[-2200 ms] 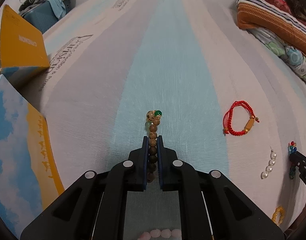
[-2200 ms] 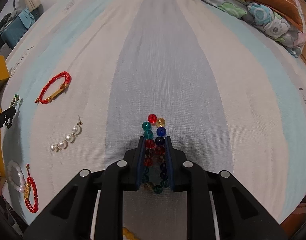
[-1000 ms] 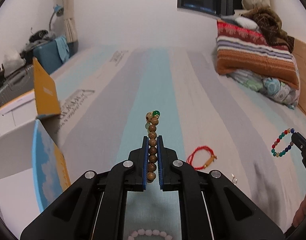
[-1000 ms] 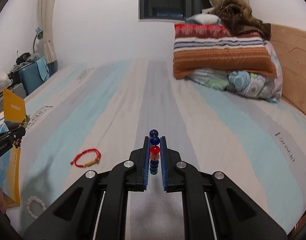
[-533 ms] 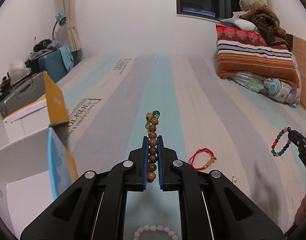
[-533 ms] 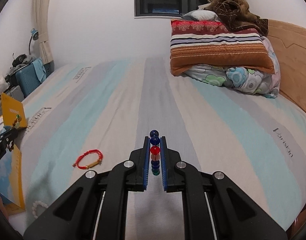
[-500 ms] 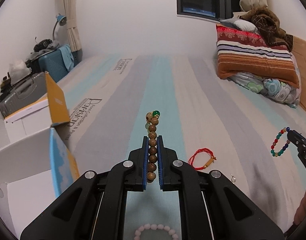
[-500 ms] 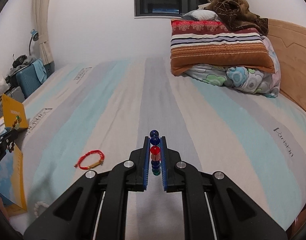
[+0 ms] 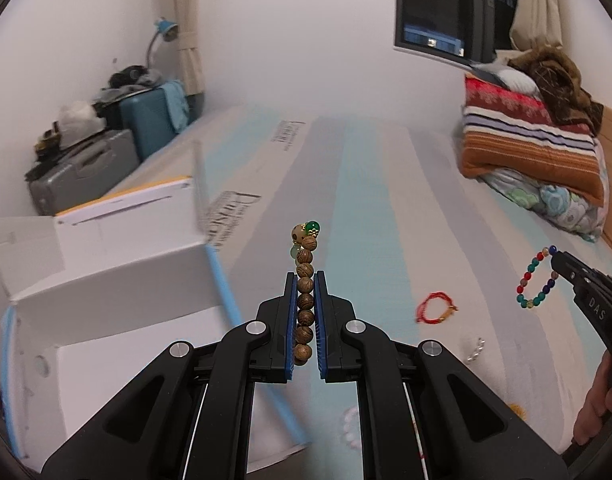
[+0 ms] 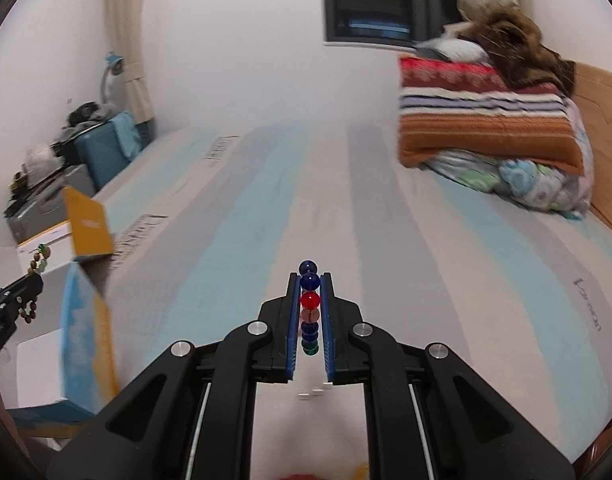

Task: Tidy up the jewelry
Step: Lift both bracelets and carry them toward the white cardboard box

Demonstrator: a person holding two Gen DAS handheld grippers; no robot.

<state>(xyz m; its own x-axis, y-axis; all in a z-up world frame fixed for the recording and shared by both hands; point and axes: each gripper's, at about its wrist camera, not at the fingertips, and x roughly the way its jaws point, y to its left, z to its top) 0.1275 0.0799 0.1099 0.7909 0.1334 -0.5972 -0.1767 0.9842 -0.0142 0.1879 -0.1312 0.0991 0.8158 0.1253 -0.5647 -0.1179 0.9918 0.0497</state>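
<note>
My wooden bracelet [image 9: 304, 296] runs lengthwise between the left gripper [image 9: 304, 280] pads, jaws clamped on it, beside the box [image 9: 106, 280]. My right gripper [image 10: 309, 284] pinches the glass bracelet [image 10: 309, 308] likewise, above the bed [image 10: 425, 260].

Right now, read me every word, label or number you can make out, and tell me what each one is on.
"DAS": white letters on the right gripper body, seen from the left wrist view.
Large dark print on the bed sheet, near the open box: too blurred to read.
Smaller print farther up the sheet: too small to read.
</note>
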